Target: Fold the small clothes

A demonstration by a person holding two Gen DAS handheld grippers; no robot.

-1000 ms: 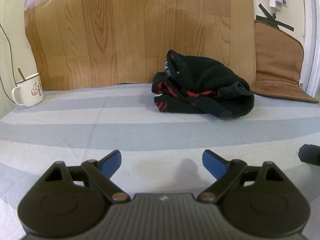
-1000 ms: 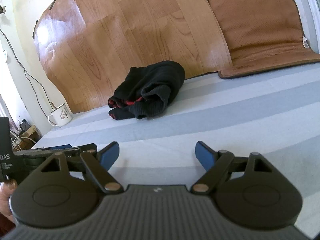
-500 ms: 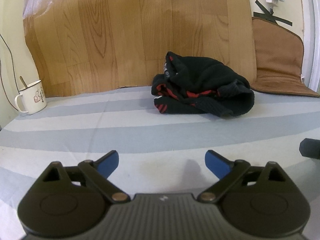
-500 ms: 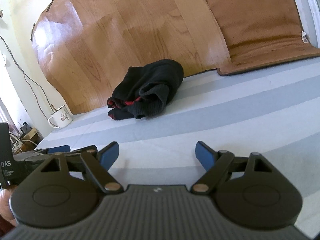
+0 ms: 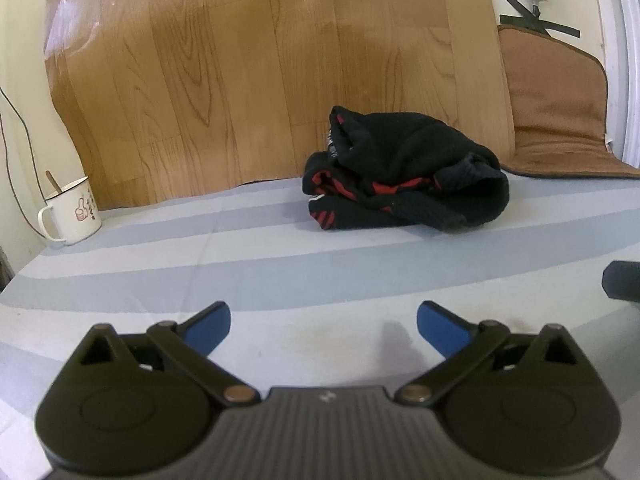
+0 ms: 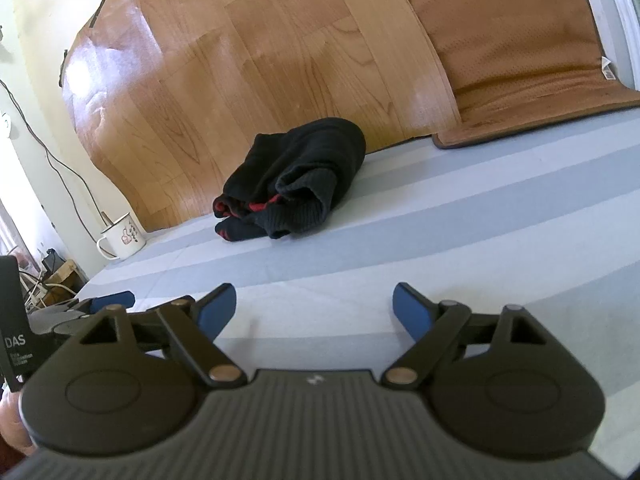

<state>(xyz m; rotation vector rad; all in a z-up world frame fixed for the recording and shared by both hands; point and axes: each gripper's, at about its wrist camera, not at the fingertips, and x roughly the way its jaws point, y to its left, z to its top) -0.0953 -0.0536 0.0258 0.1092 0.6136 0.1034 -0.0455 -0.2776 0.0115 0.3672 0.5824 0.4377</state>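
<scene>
The black garment (image 5: 404, 172) lies in a rumpled heap toward the back of the tabletop (image 5: 280, 272), which is covered in a cloth of pale and grey-blue stripes. Red patterned bands show in the garment's folds at its lower left, and a ribbed cuff bulges at its right end. From the right wrist view the same heap (image 6: 296, 184) sits left of centre, its ribbed fold facing the camera. Just behind it a sheet of wood-grain flooring (image 5: 260, 72) leans against the wall, its lower edge meeting the cloth. To the right of that sheet a brown mat (image 5: 556, 104) stands bent, part upright against the wall and part flat on the tabletop. At the far left edge a white enamel mug (image 5: 72, 212) with a red thumbs-up print holds a stick or spoon handle; a thin cable hangs down the wall beside it. The left gripper (image 5: 323, 326) hovers near the front edge, well apart from the garment; its jaws have just been opening and stand wide, with nothing between the blue pads. The right gripper (image 6: 313, 310) is likewise wide and empty, also well short of the garment. In its view the left gripper's blue tip (image 6: 110, 302) shows low at the left.
</scene>
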